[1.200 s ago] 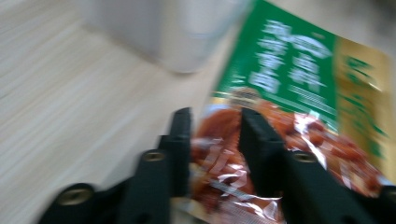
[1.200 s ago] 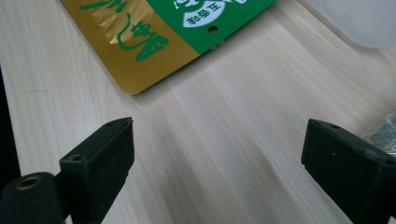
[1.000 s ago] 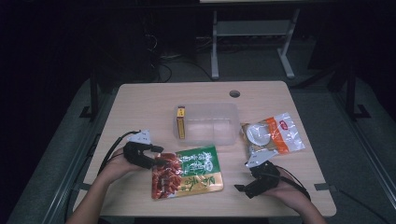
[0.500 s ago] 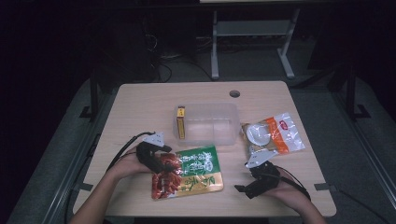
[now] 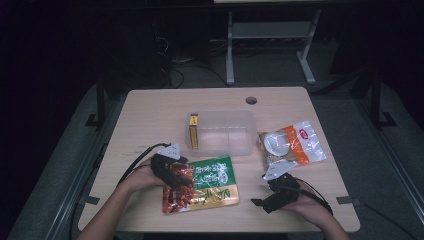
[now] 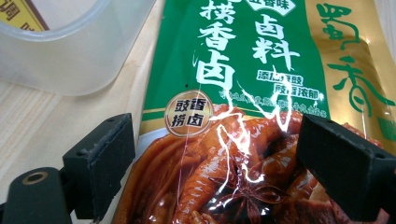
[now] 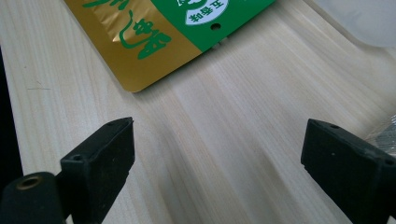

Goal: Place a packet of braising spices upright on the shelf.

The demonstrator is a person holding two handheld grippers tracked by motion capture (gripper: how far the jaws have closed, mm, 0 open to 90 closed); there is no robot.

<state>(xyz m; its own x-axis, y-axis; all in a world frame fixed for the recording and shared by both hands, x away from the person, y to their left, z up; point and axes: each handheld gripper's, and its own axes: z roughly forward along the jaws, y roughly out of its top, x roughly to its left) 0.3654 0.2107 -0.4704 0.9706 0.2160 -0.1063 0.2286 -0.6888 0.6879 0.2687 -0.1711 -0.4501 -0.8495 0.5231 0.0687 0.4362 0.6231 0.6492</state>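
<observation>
While the left gripper point(image 5: 172, 172) hangs low over the red end of the green food bag point(image 5: 202, 185), its jaws have just been opening and now stand wide apart. In the left gripper view the bag point(image 6: 243, 93) lies between the two jaws, but neither one presses on it, so the gripper holds nothing. The bag lies flat on the bench point(image 5: 150, 115), just in front of the clear tub point(image 5: 222, 132). A yellow box point(image 5: 193, 131) stands inside the tub, against its left wall. To the right of the tub lies an orange and white packet point(image 5: 290, 145). In front of that packet the right gripper point(image 5: 270, 197) rests near the bench edge with its jaws wide open over bare wood and nothing in them. I think the left gripper is about to pinch the green bag. The bag is flat, thin and shiny, so the jaws could slide off it or just push it along the bench. If they grab only the top skin, the bag could slip out on the way up. A push could also bump the bag into the tub and move it.
</observation>
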